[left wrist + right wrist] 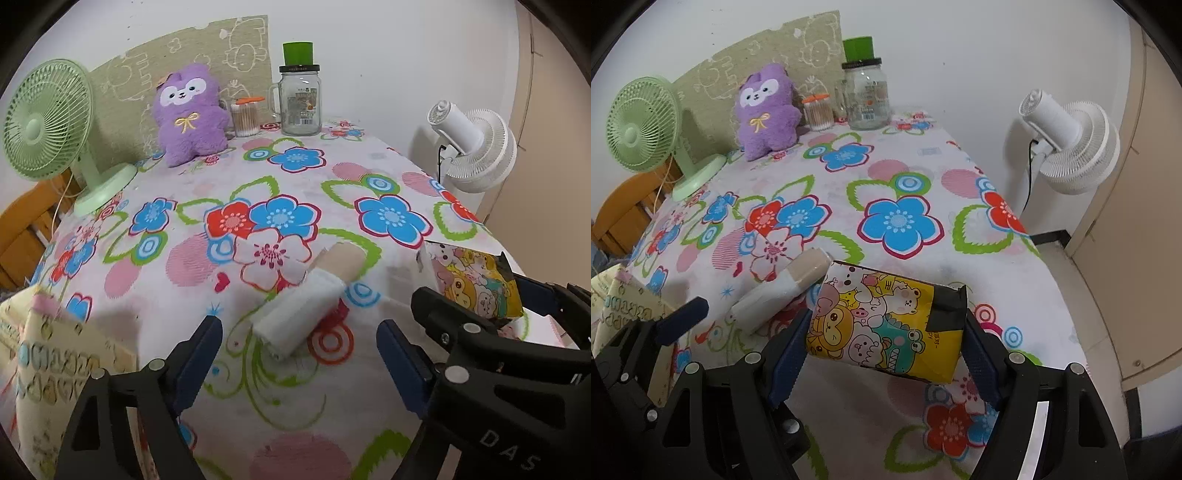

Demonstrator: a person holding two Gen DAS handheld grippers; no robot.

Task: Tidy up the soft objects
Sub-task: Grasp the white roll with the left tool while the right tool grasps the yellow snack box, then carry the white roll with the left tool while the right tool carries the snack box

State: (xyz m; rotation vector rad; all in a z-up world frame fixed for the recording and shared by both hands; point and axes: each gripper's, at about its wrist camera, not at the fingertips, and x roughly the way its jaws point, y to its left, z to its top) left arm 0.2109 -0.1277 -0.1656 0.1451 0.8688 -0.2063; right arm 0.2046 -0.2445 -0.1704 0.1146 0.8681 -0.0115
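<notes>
Floral tablecloth (pixel 258 177) | left wrist: left gripper (pixel 299 354) spread wide, white towel roll (pixel 299 314) lying just beyond its tips; "DAS" readable on black arm, rest cut off | right wrist: right gripper (pixel 882 339) pinching cartoon tissue pack (pixel 882 325) just right of towel roll; pack's small print illegible

left gripper (pixel 299 354) fingers spread, right gripper (pixel 882 350) fingers clamped.
</notes>
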